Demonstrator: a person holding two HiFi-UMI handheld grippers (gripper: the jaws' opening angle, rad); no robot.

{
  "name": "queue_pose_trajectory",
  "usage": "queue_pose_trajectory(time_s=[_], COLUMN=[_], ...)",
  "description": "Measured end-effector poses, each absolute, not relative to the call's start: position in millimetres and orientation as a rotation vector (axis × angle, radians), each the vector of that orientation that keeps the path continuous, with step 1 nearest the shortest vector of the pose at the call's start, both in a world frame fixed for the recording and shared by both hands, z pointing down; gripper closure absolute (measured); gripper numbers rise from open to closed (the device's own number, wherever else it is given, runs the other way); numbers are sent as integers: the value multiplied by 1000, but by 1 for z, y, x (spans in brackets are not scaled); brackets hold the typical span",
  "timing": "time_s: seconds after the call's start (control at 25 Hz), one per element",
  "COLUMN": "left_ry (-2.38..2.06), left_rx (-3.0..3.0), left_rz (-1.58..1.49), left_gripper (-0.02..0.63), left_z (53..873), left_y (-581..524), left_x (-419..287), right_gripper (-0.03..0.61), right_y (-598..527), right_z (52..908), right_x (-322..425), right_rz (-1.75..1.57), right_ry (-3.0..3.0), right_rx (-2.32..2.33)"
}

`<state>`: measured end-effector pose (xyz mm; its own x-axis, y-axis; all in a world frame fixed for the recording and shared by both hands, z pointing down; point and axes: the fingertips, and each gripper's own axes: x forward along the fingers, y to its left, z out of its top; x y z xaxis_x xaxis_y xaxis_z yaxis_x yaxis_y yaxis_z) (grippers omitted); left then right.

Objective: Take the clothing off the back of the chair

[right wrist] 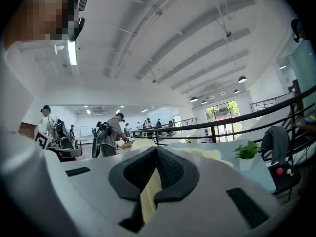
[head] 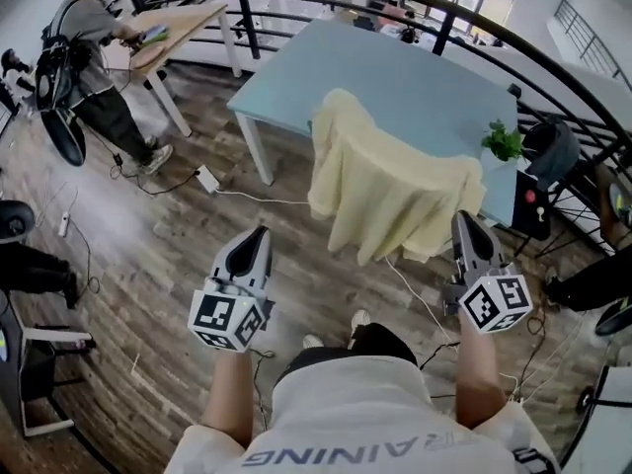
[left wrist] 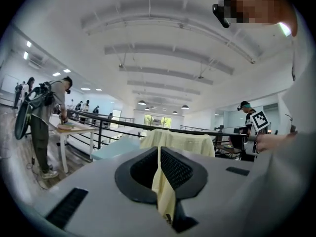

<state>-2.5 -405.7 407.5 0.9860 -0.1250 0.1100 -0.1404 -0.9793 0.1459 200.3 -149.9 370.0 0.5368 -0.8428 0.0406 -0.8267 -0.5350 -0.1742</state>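
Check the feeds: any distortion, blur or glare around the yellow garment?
Head view: fisheye bends the railing; the yellow garment is evenly lit and sharp. Left gripper view: dark rounded corners, the near left gripper soft, the garment clear beyond it. Right gripper view: same corners, a ceiling light glares upper left.

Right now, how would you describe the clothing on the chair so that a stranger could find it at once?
Look for the large light blue table. At its near edge a pale yellow garment hangs over a chair back, hiding it. It is the only draped cloth there, left of the small green potted plant.
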Motion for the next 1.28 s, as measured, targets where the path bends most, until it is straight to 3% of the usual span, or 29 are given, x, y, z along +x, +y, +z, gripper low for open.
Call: queue_pose_trajectory(time_s=[0.6, 1.04, 1.16, 1.28], left_ry=[-12, 30, 117, 276], left_rx=[2992, 2930, 2820, 2728], left_rz=[201, 267, 337, 396], left_gripper=[568, 567, 564, 428], left_z=[384, 393, 402, 405], left_y=[-424, -473, -489, -491], left_x=[173, 239, 260, 285], right_gripper=[555, 554, 460, 403], right_y=[-101, -117, -123, -119], right_z=[368, 399, 402, 405], right_x=[342, 397, 404, 411], right_rz=[-215, -443, -516, -590], right_ry=[1197, 1189, 1179, 1176], right_rx=[-2692, -2593, -2448, -2333])
